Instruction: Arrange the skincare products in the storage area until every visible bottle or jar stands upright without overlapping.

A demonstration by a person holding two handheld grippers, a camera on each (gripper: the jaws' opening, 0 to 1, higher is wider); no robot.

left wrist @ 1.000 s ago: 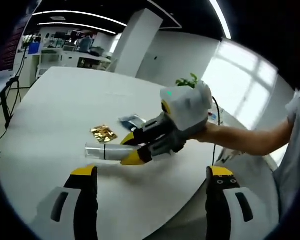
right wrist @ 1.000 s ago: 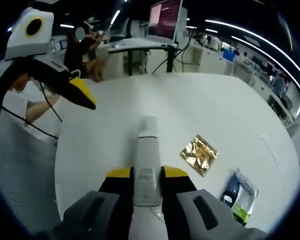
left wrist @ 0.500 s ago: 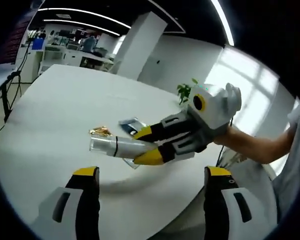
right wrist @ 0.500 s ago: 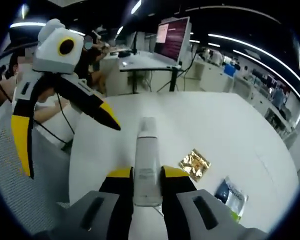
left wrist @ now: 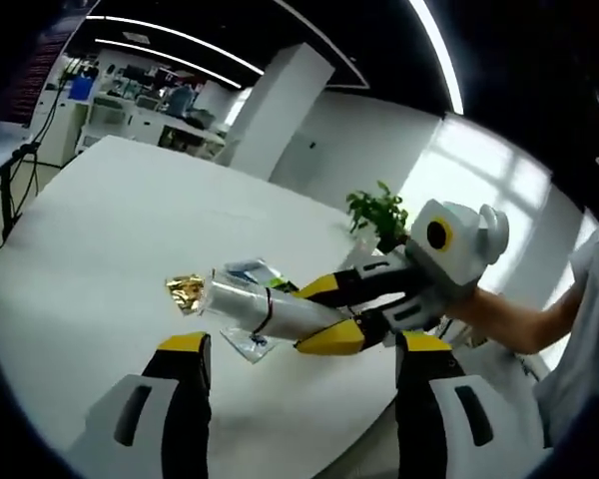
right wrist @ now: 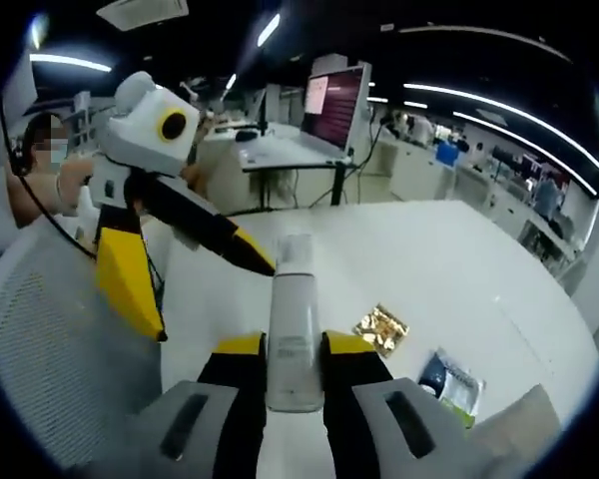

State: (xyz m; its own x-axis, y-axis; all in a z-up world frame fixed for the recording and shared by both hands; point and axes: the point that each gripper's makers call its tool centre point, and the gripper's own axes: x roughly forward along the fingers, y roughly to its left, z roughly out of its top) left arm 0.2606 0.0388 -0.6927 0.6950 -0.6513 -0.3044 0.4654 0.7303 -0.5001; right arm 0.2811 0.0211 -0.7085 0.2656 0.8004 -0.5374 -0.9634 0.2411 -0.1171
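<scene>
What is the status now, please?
Right gripper shut on white tube, held above the table. Left gripper open, close by. Gold sachet and pouch lie flat.

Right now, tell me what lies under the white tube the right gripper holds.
Under the white tube, held off the white table, lie a gold sachet and a clear packet, both partly covered.

Both tongs raised, close together.
The right tongs (right wrist: pixel 294 351) clamp a white tube (right wrist: pixel 295 319); the left tongs (left wrist: pixel 298 349) stand spread wide, nothing between them, a bare forearm (left wrist: pixel 514 321) behind the right.
</scene>
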